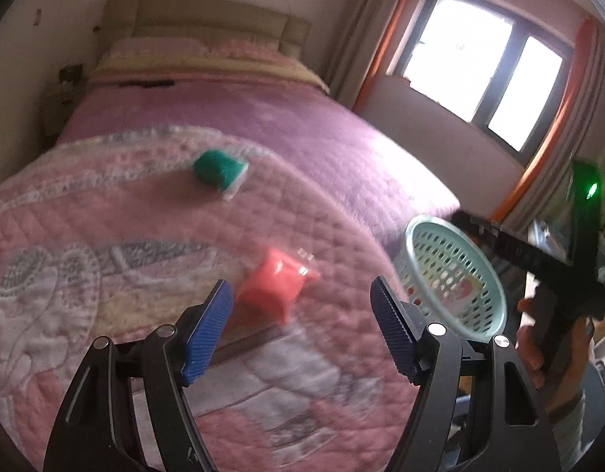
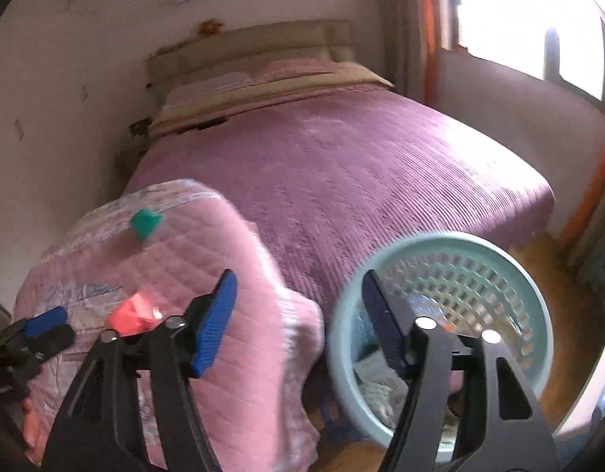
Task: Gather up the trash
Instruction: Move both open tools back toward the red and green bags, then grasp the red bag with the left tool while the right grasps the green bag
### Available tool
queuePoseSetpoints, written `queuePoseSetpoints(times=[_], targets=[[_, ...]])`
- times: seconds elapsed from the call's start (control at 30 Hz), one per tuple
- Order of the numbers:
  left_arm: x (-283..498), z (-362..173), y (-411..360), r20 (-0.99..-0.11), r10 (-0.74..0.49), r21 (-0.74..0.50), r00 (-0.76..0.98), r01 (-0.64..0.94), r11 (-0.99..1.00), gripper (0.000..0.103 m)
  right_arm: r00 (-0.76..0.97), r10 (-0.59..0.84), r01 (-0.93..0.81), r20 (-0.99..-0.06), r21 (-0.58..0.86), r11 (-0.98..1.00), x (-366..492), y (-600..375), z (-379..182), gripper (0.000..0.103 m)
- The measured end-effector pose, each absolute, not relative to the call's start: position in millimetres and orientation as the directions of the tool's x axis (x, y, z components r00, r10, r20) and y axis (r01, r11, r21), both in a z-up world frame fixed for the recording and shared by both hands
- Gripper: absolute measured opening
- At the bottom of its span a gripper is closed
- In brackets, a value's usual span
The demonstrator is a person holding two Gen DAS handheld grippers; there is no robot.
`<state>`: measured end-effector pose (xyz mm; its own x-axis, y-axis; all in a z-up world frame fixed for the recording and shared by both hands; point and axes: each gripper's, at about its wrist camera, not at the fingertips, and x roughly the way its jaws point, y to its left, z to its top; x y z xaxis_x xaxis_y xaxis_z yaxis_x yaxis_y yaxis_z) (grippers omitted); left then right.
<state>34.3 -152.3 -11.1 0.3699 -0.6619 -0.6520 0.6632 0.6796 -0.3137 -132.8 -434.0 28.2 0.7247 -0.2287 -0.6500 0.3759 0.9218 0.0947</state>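
The left gripper [image 1: 302, 291] stands wide, blue ribbed pads apart with nothing between them, low in the left wrist frame. Just above its left pad lies a red packet [image 1: 277, 285] on the pink quilt [image 1: 106, 267]; its long axis runs from lower left to upper right, with a clear crimped end toward the upper right. Farther up and to the left sits a green packet [image 1: 220, 173], long axis slanting from upper left to lower right, a pale edge along its lower right side. The two packets lie well apart, with bare quilt all round each.

The right gripper [image 2: 298, 287] is also parted and empty, centre-bottom of its own frame. Its left pad hangs over the quilt's right edge, its right pad in front of the rim of a pale green mesh basket [image 2: 452, 244], which stands on the wooden floor [image 2: 538, 251] at lower right, beside the foot of the bed. Something lies in the basket's bottom, too blurred to name.

Count: two packets on the quilt, one basket, one quilt laid over a purple bedspread [image 2: 361, 165]. The bedspread beyond is open up to the pillows [image 1: 157, 49]. A window [image 1: 479, 63] fills the upper right.
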Motion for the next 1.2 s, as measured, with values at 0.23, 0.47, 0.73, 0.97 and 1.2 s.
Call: queuePoseSetpoints(times=[0.23,0.47,0.73,0.97,1.2], targets=[[49.6,-40.3,-179.2,-0.74,-0.596,-0.289,0.312,0.652,0.701,0.07,0.744,-0.173,0.265,-0.646,0.048,0.963,-93.8,-399.4,35.4,0.048],[52.2,-49.3,-198.4,-0.778,-0.478,-0.111,0.407,0.66,0.743,0.069,0.737,-0.09,0.189,-0.67,0.076,0.979,-62.3,-392.4,28.1,0.048],[60.0,-52.9,-199.8,-0.773,-0.464,-0.078,0.433,0.66,0.747,0.045,0.714,-0.047,0.168,-0.698,0.106,0.98,-35.6,-392.9,11.9,0.048],[67.0,-40.7,-168.5,-0.757,-0.458,-0.096,0.466,0.615,0.783,0.042,0.697,0.003,0.135,-0.717,0.135,0.982,-1.9,-376.8,0.2,0.048],[100.4,-38.3,-102.4,-0.757,-0.363,-0.097,0.543,0.456,0.884,0.043,0.663,0.043,0.073,-0.747,0.121,0.99,47.1,-337.5,-12.6,0.048]])
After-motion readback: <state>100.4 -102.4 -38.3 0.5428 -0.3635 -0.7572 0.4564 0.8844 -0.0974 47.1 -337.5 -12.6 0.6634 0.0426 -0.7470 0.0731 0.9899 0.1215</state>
